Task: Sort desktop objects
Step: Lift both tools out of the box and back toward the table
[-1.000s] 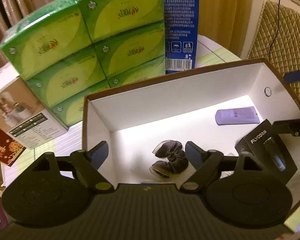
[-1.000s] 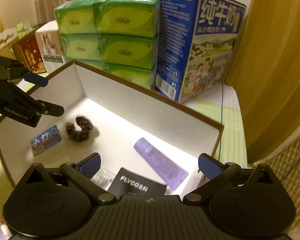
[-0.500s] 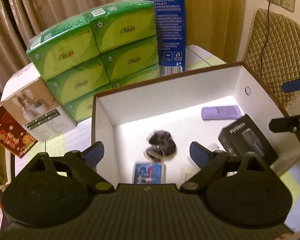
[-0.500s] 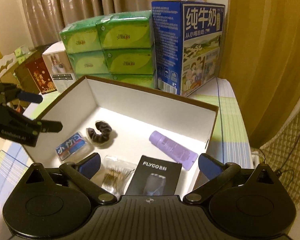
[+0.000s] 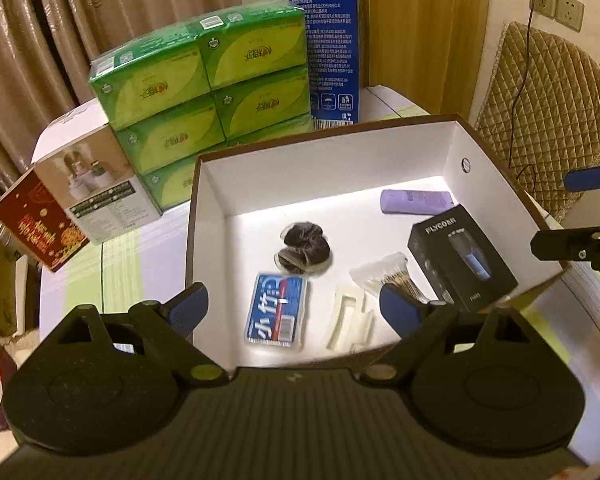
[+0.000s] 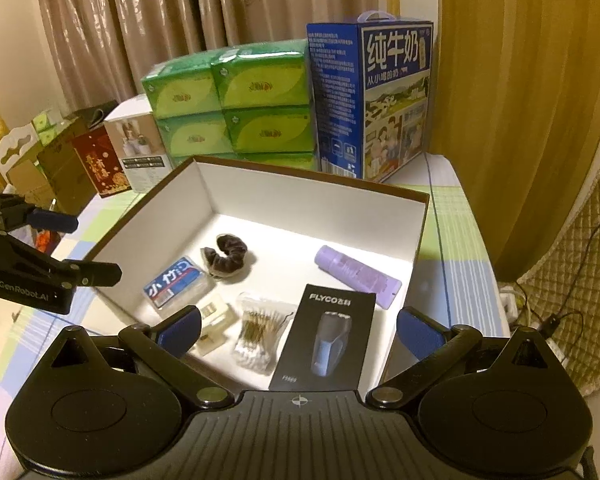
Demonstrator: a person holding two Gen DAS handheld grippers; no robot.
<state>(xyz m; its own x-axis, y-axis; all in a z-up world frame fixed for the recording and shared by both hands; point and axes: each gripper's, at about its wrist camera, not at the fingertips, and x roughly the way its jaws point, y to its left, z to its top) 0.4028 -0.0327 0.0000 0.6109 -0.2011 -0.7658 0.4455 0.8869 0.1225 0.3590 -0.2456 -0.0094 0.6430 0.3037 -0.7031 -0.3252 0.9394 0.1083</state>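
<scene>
Now both grippers [image 5: 290,306] [image 6: 298,330] spread, empty — parked near box [image 6: 312,182] edge; items inside, sorting prob. done.

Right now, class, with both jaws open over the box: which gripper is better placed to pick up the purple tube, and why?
Probably the right gripper. The purple tube lies at the box's right end, nearer that gripper, which is open and empty. The left gripper hovers over the blue packet at the other end.

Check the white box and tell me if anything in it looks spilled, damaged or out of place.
Nothing stands out. The scrunchie, blue pack, swabs, shaver box and purple tube lie loose on the box floor, at odd angles but intact; nothing spilled.
</scene>
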